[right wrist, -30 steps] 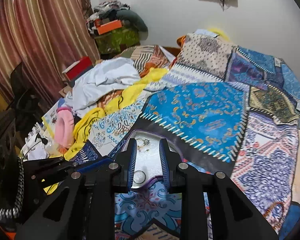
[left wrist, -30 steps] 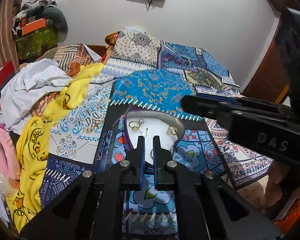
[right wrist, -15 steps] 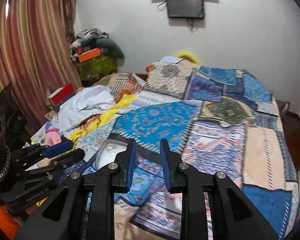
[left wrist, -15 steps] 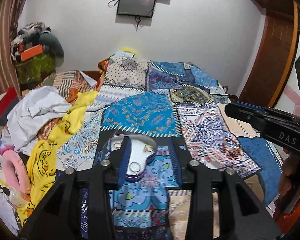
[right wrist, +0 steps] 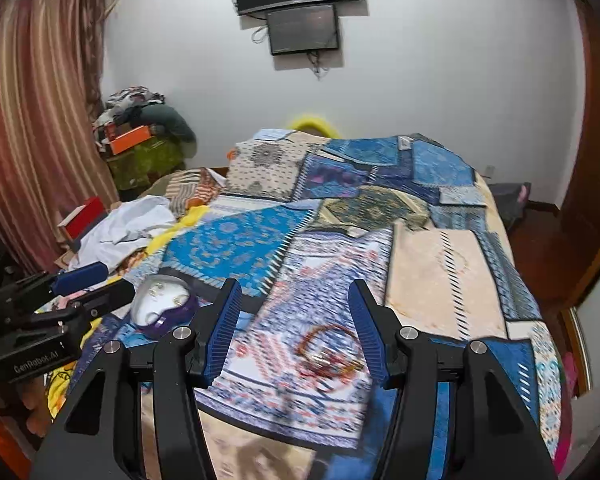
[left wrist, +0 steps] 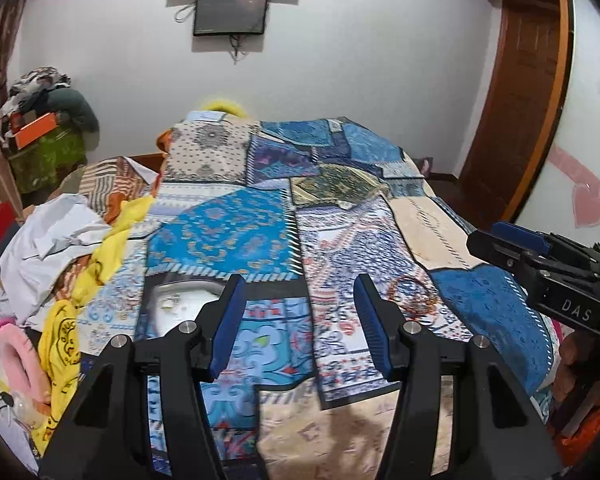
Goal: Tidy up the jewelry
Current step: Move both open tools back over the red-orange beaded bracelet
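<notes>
Both grippers, left and right, opening and empty, hover over the bedspread; the right frames what look like bangles, probably bound for the jewelry dish.

A white, purple-rimmed jewelry tray holding small earrings lies on the bedspread, reddish bangles well apart.

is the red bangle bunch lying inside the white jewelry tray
No, the red bangle bunch lies on the bedspread, apart from the white jewelry tray.

Bed bearing tray, bangles
</notes>
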`<state>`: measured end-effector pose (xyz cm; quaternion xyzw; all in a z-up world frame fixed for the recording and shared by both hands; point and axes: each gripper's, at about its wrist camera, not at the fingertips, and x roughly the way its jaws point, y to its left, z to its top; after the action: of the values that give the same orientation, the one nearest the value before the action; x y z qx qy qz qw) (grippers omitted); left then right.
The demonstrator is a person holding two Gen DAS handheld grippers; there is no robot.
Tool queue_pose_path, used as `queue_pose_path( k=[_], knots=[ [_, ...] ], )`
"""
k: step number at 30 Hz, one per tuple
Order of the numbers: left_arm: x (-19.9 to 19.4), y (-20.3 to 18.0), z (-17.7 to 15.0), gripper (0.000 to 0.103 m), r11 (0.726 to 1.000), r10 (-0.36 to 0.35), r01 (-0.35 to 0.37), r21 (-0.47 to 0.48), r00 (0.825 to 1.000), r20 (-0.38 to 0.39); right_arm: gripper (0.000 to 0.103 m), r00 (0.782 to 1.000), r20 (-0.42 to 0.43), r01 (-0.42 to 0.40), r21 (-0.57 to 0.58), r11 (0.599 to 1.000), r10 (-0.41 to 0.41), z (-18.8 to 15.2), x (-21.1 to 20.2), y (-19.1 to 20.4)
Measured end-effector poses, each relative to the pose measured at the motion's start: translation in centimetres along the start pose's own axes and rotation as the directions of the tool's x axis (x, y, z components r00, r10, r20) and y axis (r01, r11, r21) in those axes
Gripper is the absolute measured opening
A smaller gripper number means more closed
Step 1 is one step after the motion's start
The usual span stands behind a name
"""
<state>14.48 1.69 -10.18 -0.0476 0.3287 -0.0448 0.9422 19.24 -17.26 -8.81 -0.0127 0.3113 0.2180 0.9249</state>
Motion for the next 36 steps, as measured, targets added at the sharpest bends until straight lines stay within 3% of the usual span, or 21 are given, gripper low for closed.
queue_pose_path(
  k=[12,21,29,31,33,36],
  knots=[
    [5.1,-4.8,-1.1,0.055,0.996,-0.043,0.051,0.066,0.991,-0.124,0.052,0.995,-0.064,0.087,0.071,0.994,-0.082,-3.2,-0.9,-6.3],
    [8.2,-6.9,-1.9,0.055,0.991,-0.099,0.115,0.067,0.974,-0.206,0.052,0.989,-0.127,0.085,0.074,0.994,-0.075,-4.7,0.6,-7.7],
    [10.4,-8.5,-1.9,0.055,0.985,-0.143,0.162,0.066,0.963,-0.231,0.052,0.985,-0.160,0.073,0.070,0.995,-0.062,-5.3,1.6,-8.1],
    [10.9,-8.7,-1.9,0.051,0.984,-0.149,0.168,0.063,0.961,-0.234,0.052,0.984,-0.166,0.069,0.069,0.995,-0.057,-5.4,1.8,-8.2],
    [11.5,-9.0,-1.9,0.037,0.980,-0.167,0.187,0.061,0.954,-0.248,0.052,0.983,-0.173,0.066,0.064,0.996,-0.054,-5.4,2.1,-8.1],
    [12.3,-9.2,-2.0,0.027,0.977,-0.186,0.206,0.052,0.947,-0.260,0.052,0.981,-0.186,0.062,0.054,0.997,-0.051,-5.6,2.5,-8.1]
  ],
)
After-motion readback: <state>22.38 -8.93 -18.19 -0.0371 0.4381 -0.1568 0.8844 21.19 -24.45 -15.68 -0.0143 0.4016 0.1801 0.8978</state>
